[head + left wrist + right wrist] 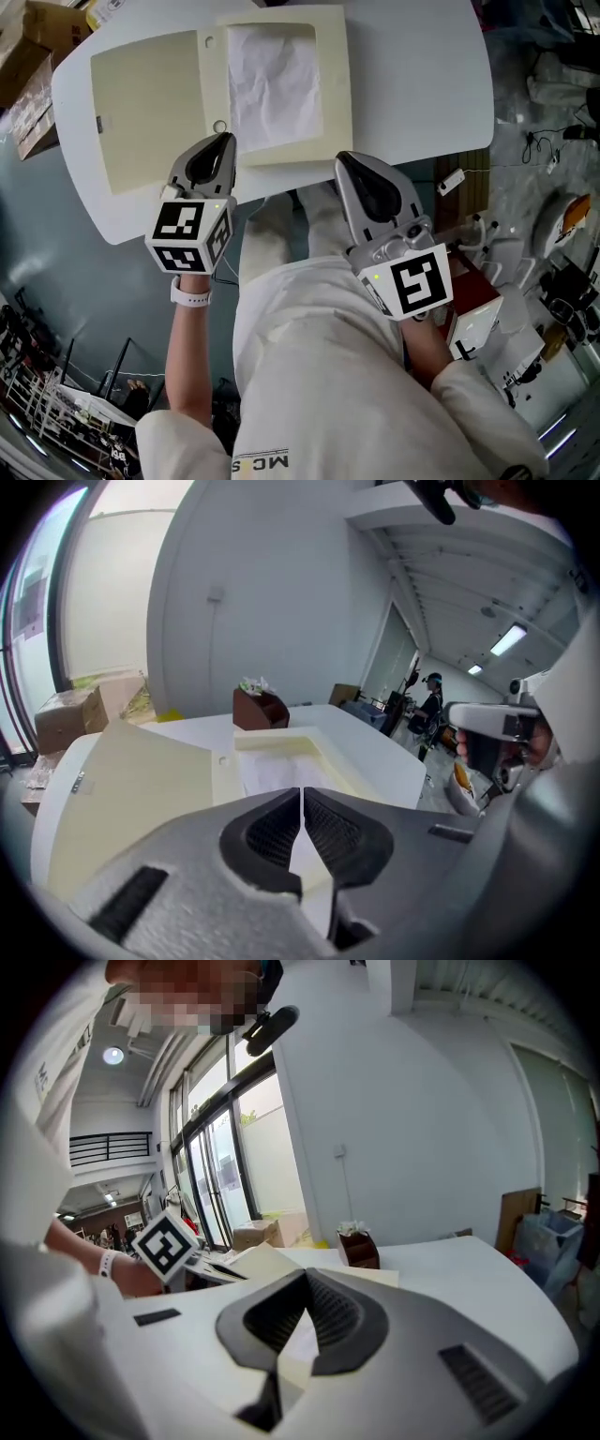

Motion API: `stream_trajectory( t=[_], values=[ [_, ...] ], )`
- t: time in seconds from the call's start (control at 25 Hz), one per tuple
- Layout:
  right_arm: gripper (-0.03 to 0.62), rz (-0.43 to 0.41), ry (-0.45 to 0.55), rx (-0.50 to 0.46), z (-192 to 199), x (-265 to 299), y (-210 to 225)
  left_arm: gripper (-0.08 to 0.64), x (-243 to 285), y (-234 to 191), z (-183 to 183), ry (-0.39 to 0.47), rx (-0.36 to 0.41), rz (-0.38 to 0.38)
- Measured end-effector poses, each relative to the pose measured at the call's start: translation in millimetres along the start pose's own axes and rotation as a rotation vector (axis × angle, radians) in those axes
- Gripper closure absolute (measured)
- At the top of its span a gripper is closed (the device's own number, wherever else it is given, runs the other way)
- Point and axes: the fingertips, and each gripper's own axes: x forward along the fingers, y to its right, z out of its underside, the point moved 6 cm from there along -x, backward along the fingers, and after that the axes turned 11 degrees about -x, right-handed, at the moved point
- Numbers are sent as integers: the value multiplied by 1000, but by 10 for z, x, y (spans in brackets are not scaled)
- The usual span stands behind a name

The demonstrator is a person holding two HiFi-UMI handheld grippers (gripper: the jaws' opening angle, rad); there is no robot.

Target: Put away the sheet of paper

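Note:
A crumpled white sheet of paper (272, 84) lies inside the right half of an open cream folder case (333, 94) on the white table (422, 75). The case's flat lid (150, 108) is folded out to the left. My left gripper (223, 139) hovers at the case's near edge, by the hinge, its jaws shut with nothing between them. In the left gripper view the paper (272, 772) shows just beyond the closed left gripper (301, 794). My right gripper (345, 157) is held at the table's near edge, right of the case, also shut and empty.
A brown desk holder (260, 708) stands at the table's far side behind the case. Cardboard boxes (33, 75) sit on the floor to the left. Cables and equipment (553, 234) crowd the floor to the right. The person's white-clad body fills the near foreground.

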Motion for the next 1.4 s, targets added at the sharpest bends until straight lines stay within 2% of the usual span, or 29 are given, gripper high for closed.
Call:
stream_trajectory(
  t=[0.44,0.6,0.76,1.4],
  values=[
    [578,44,84,-97,-496,-294,38,535,-1162,607,-390,249,-1,3],
    [578,51,113,-132,-634,-366,36,535,-1418,757,-427,303,29,-7],
    [578,50,136,-155,-737,-426,-5,535,-1655,782,-442,360,12,-28],
    [578,31,156,-203,-877,-444,-57,535,-1696,828,-505,395,19,-22]
  ],
)
